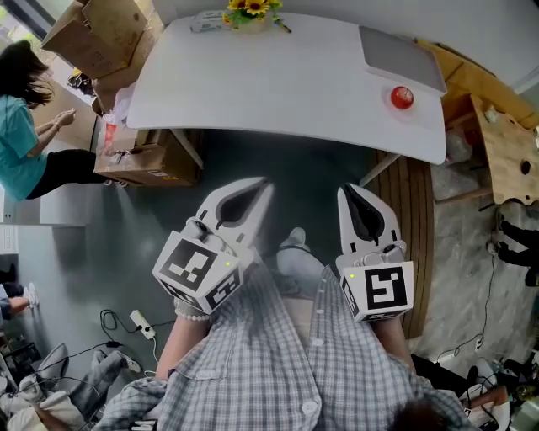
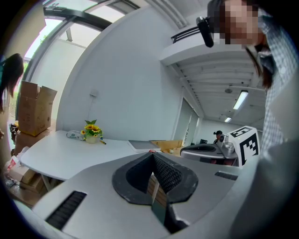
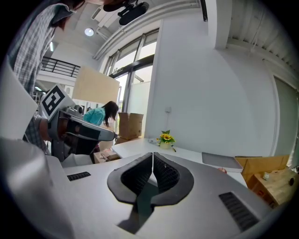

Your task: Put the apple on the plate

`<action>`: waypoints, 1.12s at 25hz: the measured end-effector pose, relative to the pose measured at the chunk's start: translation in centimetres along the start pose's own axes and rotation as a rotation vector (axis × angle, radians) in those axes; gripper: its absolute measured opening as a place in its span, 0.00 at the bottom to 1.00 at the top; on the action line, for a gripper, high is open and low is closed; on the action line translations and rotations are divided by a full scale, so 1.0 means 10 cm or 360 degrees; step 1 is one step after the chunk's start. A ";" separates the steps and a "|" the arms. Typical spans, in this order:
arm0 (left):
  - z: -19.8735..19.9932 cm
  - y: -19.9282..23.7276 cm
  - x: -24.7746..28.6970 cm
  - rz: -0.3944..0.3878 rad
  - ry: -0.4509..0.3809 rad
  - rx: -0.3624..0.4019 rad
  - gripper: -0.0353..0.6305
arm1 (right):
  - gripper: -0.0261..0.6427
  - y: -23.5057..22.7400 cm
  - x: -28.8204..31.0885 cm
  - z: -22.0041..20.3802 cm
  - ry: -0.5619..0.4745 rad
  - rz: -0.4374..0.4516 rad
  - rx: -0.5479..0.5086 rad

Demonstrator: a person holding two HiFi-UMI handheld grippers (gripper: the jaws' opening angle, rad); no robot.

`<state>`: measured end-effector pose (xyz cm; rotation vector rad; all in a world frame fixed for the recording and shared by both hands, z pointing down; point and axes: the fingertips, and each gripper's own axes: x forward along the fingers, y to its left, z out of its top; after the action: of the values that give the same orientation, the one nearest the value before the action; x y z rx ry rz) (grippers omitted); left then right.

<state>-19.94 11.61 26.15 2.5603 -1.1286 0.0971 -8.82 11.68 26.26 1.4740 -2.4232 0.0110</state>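
A red apple (image 1: 402, 97) lies near the right end of the white table (image 1: 278, 84), just in front of a flat grey rectangular plate (image 1: 402, 57). Both grippers hang over the floor on the near side of the table, well short of the apple. My left gripper (image 1: 263, 187) is shut with nothing in it, and my right gripper (image 1: 347, 192) is shut and empty too. In the right gripper view the apple (image 3: 222, 170) shows small beside the plate (image 3: 219, 161). The left gripper view catches only a red sliver of the apple (image 2: 151, 151) over its shut tips (image 2: 153, 155).
A small pot of sunflowers (image 1: 253, 10) stands at the table's far edge. Cardboard boxes (image 1: 101, 34) are stacked at the left, where a person in a teal top (image 1: 21, 139) stands. Wooden furniture (image 1: 505, 143) is on the right. Cables (image 1: 126, 324) lie on the floor.
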 end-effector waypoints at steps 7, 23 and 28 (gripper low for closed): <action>0.15 0.03 0.56 0.0044 -0.0005 -0.0001 0.07 | 0.07 -0.58 0.26 -0.01 -0.0003 0.0022 0.0005; 0.25 0.05 1.11 0.0113 0.0092 0.0020 0.07 | 0.07 -1.24 0.51 -0.19 0.0018 0.0016 0.0131; 0.26 0.08 1.24 0.0062 0.0113 0.0028 0.07 | 0.07 -1.32 0.56 -0.22 0.0030 -0.0031 0.0138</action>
<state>-12.29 1.51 26.37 2.5293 -1.1562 0.2062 0.81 1.02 27.88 1.5272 -2.4210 0.1268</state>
